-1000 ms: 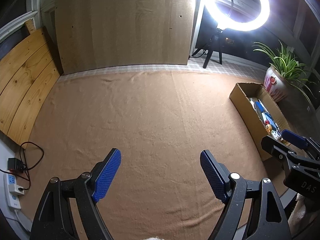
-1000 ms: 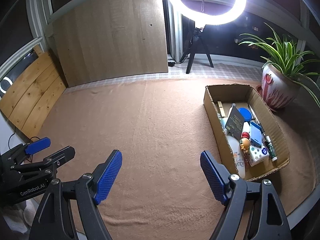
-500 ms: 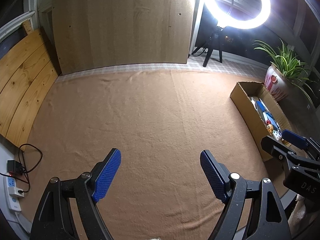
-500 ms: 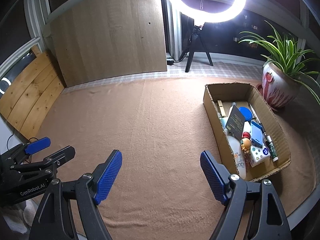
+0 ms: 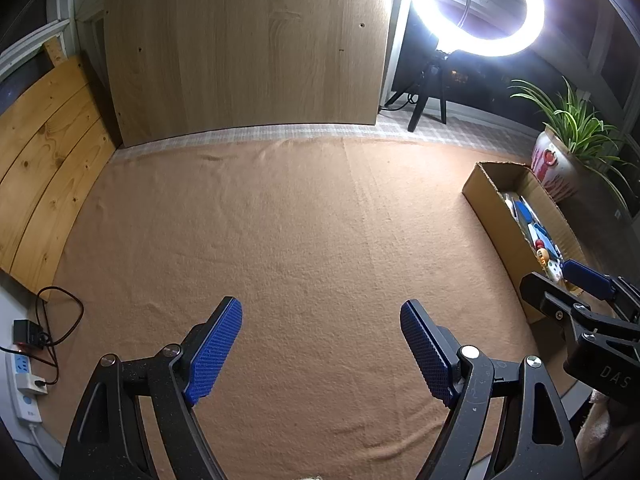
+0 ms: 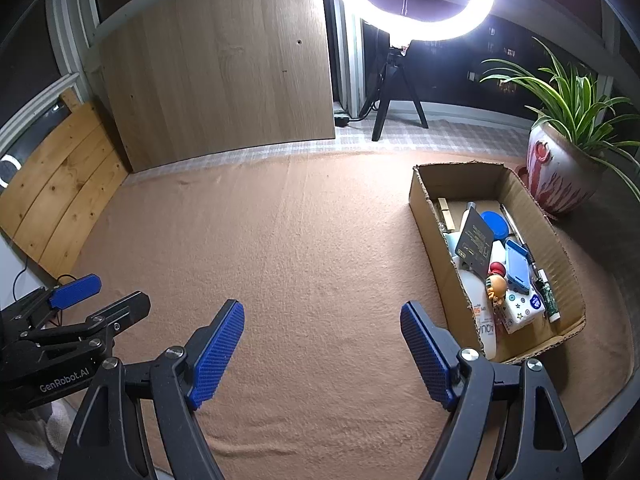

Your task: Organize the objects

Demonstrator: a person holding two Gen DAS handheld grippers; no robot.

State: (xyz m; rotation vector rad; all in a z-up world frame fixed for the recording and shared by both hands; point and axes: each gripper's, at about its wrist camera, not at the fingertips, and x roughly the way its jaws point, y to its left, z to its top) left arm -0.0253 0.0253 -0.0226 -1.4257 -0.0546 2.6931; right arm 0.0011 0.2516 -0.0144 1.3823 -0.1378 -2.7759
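Observation:
A cardboard box stands at the right of the tan cloth. It holds several small objects: a black card, a blue lid, a blue case, a white tube, a small figurine and pens. The box also shows in the left wrist view. My right gripper is open and empty, left of the box's near end. My left gripper is open and empty over bare cloth; it also shows in the right wrist view.
A ring light on a tripod stands at the back. A potted plant sits behind the box. A wood panel leans at the back, pine boards at the left. A power strip with cables lies at the near left.
Both views have tilted or drifted slightly, and the scene sits a little lower in frame. Both grippers stay open and empty. Nothing on the cloth or in the box has moved.

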